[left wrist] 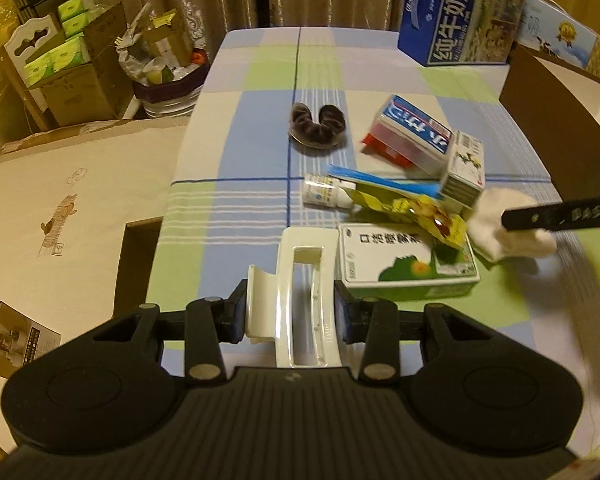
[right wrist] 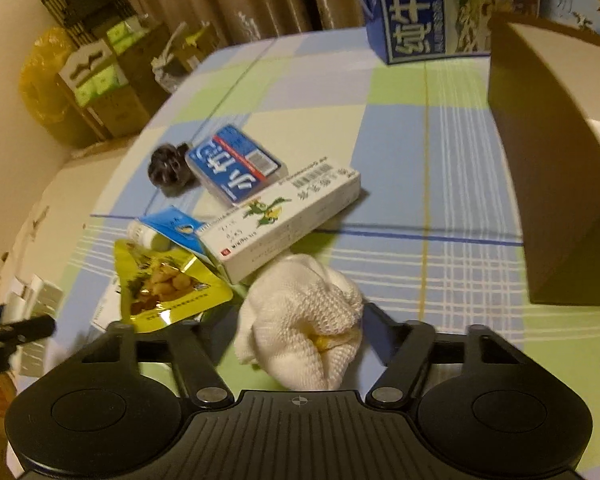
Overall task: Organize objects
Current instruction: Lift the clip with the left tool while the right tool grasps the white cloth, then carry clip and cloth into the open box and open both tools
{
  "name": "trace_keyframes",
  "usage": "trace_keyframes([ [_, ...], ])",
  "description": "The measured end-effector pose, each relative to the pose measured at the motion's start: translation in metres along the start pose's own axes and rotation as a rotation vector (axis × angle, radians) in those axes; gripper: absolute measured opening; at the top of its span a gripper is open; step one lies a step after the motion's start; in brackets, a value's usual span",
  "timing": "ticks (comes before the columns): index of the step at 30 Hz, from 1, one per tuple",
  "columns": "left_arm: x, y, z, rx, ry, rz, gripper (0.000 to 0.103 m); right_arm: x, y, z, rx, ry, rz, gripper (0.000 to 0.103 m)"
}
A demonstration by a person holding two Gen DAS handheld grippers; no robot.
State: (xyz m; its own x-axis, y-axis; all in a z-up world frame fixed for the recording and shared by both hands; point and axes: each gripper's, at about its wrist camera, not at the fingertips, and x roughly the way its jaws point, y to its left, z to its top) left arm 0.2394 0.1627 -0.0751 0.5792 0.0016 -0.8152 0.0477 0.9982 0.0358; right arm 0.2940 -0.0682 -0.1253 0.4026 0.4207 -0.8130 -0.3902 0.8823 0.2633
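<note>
At the near edge of the worktop (left wrist: 256, 160), the left hand-held gripper (left wrist: 290, 314) is clamping a white hair claw clip (left wrist: 300, 300), glossy plastic with a slotted rectangular body. The right hand-held gripper (right wrist: 298, 334) is closing on a white knitted cloth bundle (right wrist: 300, 320), its weave coarse and crumpled. Boxes, a yellow snack pouch (right wrist: 168, 284) and a dark scrunchie (left wrist: 318, 126) are crowding the middle. Open checked cloth is lying toward the far edge, and a brown box (right wrist: 552, 184) is standing at the right edge.

Scrunchie (left wrist: 317, 127) lies behind pouch (left wrist: 420, 212), left of box (left wrist: 560, 120).
</note>
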Motion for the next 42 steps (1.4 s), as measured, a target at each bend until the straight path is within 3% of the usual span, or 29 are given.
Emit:
trace_keyframes([
  [2, 0.001, 0.003, 0.002, -0.004, -0.002, -0.003, 0.036, 0.004, -0.001, -0.002, 0.006, 0.002, -0.013, 0.052],
  [7, 0.002, 0.0, 0.002, -0.005, 0.005, -0.018, 0.036, -0.011, -0.008, -0.012, -0.002, -0.029, -0.001, 0.024],
  [16, -0.007, -0.023, 0.008, 0.022, -0.009, -0.071, 0.036, -0.073, -0.03, -0.042, 0.104, -0.066, 0.005, 0.022],
  [24, -0.02, -0.077, 0.029, 0.086, -0.054, -0.138, 0.036, -0.142, -0.066, -0.048, 0.138, -0.143, -0.01, 0.022],
  [34, -0.03, -0.2, 0.079, 0.191, -0.123, -0.246, 0.036, -0.224, -0.147, -0.012, 0.139, -0.281, -0.061, 0.022],
  [42, -0.021, -0.298, 0.113, 0.211, -0.159, -0.302, 0.036, -0.25, -0.222, 0.023, 0.152, -0.318, -0.123, 0.022],
])
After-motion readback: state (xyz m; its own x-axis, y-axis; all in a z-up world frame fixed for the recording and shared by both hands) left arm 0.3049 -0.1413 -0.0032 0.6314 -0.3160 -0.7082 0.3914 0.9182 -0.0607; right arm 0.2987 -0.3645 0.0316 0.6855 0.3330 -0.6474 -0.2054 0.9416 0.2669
